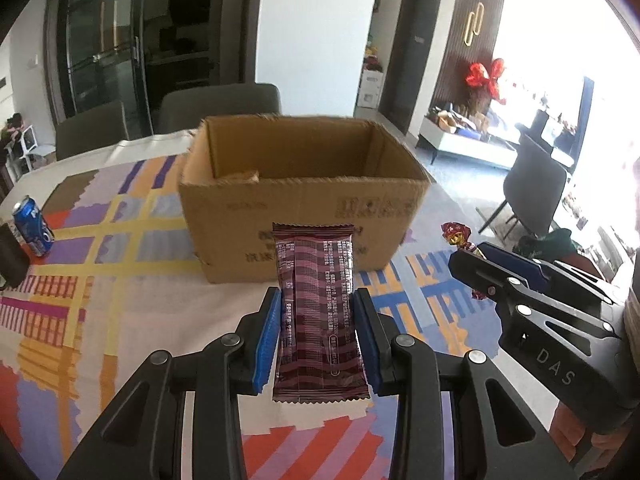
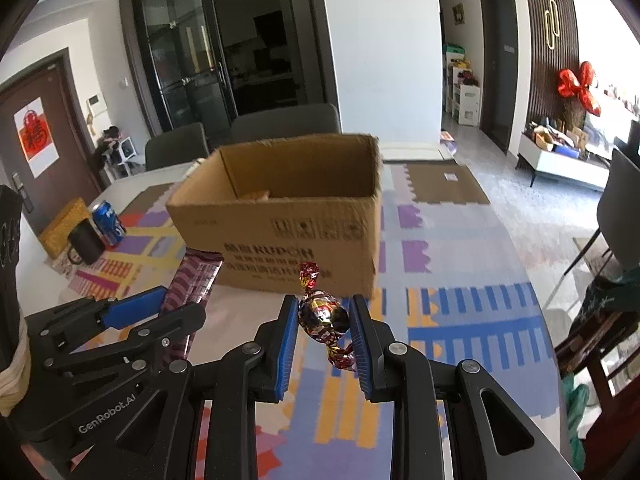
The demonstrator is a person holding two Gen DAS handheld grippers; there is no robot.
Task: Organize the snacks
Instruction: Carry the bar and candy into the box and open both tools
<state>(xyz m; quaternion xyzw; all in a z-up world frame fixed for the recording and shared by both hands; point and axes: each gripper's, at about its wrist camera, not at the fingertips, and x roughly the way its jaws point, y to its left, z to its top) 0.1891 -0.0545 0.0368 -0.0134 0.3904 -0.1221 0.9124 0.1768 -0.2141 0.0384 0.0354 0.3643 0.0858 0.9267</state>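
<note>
My left gripper [image 1: 318, 300] is shut on a dark red striped snack bar packet [image 1: 318, 312], held lengthwise above the tablecloth in front of an open cardboard box [image 1: 304, 200]. My right gripper [image 2: 325, 308] is shut on a shiny red and gold wrapped candy [image 2: 322, 314], also in front of the box [image 2: 280, 232]. The right gripper [image 1: 480, 258] with the candy [image 1: 456, 234] shows at the right of the left wrist view. The left gripper [image 2: 160, 298] with the packet [image 2: 194, 280] shows at the left of the right wrist view. Something pale lies inside the box [image 2: 256, 195].
A blue soda can [image 1: 33, 226] and a dark mug [image 2: 85, 245] stand at the table's left, by a yellow box [image 2: 64, 224]. The table carries a colourful patterned cloth [image 1: 100, 260]. Grey chairs [image 1: 220, 106] stand behind the table, another chair [image 1: 532, 196] at the right.
</note>
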